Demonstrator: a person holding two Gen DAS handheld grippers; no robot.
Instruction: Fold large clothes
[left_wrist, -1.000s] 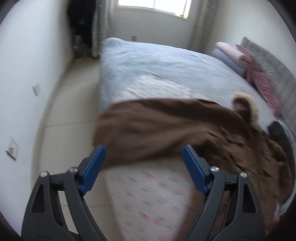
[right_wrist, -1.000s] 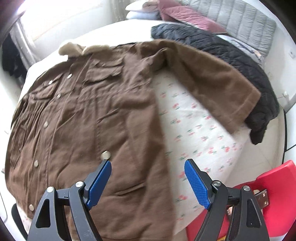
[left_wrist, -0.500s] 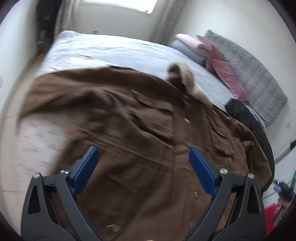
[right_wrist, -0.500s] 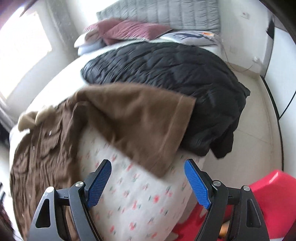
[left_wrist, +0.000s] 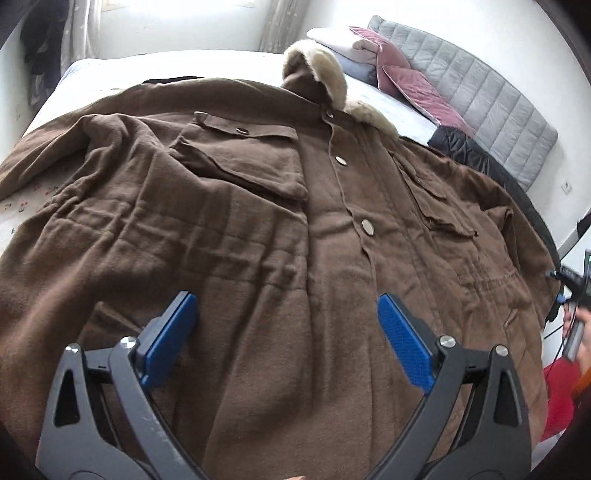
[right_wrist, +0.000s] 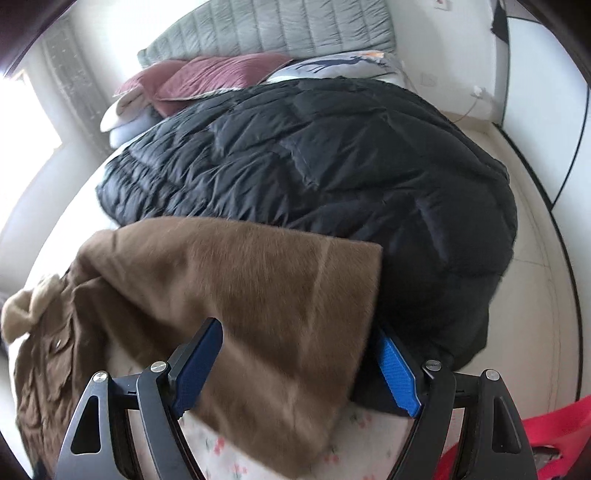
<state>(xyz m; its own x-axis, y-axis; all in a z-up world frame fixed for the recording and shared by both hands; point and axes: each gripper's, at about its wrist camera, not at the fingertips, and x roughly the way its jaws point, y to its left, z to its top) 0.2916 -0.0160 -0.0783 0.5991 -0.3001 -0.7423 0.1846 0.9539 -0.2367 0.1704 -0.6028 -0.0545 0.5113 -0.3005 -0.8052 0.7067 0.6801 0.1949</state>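
brown coat (left_wrist: 258, 221) hem cut off (bottom edge), black jacket (right_wrist: 332, 166) — partly covered

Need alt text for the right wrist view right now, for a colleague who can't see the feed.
Open right tongs straddle the end of a brown coat sleeve spread on a bed with a floral sheet. A black puffer jacket lies just beyond, partly under the sleeve, with maroon pillows and a grey headboard behind.
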